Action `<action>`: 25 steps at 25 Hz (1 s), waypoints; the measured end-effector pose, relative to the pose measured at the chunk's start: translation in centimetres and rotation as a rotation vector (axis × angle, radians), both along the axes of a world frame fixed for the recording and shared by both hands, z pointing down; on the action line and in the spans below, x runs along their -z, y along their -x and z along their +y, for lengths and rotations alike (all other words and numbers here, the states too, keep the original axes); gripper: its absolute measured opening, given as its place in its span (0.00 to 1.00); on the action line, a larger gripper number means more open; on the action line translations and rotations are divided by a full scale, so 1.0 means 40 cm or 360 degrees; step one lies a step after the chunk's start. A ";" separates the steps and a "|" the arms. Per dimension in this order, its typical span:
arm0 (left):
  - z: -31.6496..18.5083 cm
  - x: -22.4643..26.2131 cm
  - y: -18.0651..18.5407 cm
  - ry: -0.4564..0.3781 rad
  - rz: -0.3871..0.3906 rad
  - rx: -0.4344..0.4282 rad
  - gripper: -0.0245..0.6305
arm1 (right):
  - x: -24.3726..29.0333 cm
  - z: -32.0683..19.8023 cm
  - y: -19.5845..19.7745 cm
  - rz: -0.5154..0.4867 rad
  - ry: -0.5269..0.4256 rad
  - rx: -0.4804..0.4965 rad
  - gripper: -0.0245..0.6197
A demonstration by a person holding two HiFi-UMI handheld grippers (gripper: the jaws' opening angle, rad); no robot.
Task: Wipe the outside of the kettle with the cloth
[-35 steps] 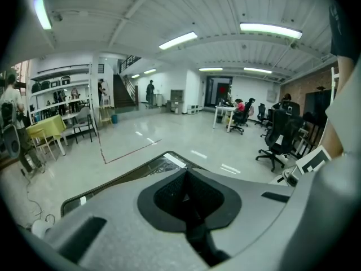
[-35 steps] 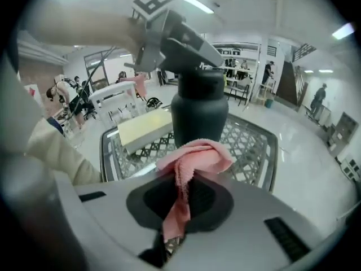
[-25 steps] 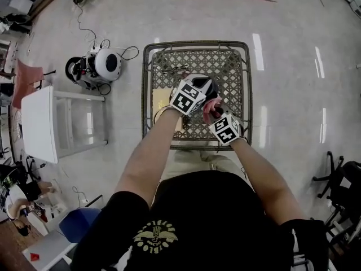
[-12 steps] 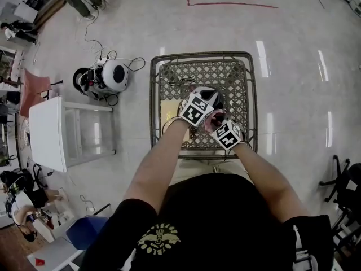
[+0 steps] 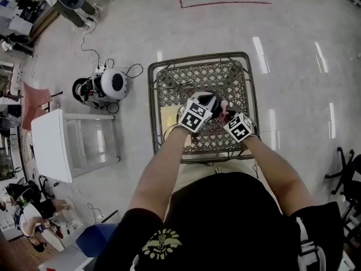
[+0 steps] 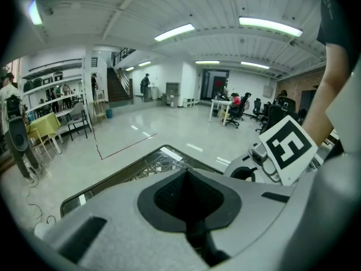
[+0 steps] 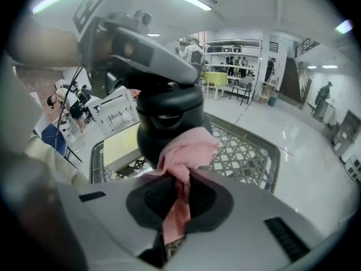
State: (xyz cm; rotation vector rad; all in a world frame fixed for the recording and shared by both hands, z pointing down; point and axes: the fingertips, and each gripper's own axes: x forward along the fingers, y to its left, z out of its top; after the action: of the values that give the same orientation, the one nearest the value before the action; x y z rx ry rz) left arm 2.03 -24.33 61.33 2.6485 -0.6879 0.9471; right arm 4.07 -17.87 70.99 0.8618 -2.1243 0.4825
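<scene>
Two grippers meet over the lattice-topped metal table. The right gripper pinches a pink cloth between its nearly closed jaws. The bunched end of the cloth lies against the side of the black kettle, just ahead of the jaws. The left gripper has its jaws drawn together on a dark part at the top of the kettle, which stands upright near the table's middle.

Crumpled pink cloth lies against the dark kettle, apparently upright.
</scene>
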 end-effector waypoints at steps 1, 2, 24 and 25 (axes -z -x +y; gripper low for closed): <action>-0.002 -0.001 -0.004 -0.0011 0.0008 -0.0002 0.05 | -0.003 -0.018 -0.017 0.0014 -0.0008 -0.0021 0.08; -0.004 -0.001 -0.006 -0.0021 0.0015 -0.0004 0.05 | -0.006 -0.036 -0.031 0.0026 -0.0016 -0.0033 0.08; 0.009 0.001 0.002 -0.0005 -0.0024 0.0013 0.05 | -0.041 0.111 0.154 -0.0127 0.0085 0.0262 0.08; 0.008 0.001 0.001 -0.0008 -0.0023 0.0015 0.05 | -0.038 0.117 0.174 -0.0149 0.0095 0.0272 0.08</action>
State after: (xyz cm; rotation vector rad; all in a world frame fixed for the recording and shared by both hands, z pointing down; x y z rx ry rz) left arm 1.98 -24.00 61.30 2.6428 -0.7064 0.9643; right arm -2.90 -13.20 72.51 0.6283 -2.2345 0.5025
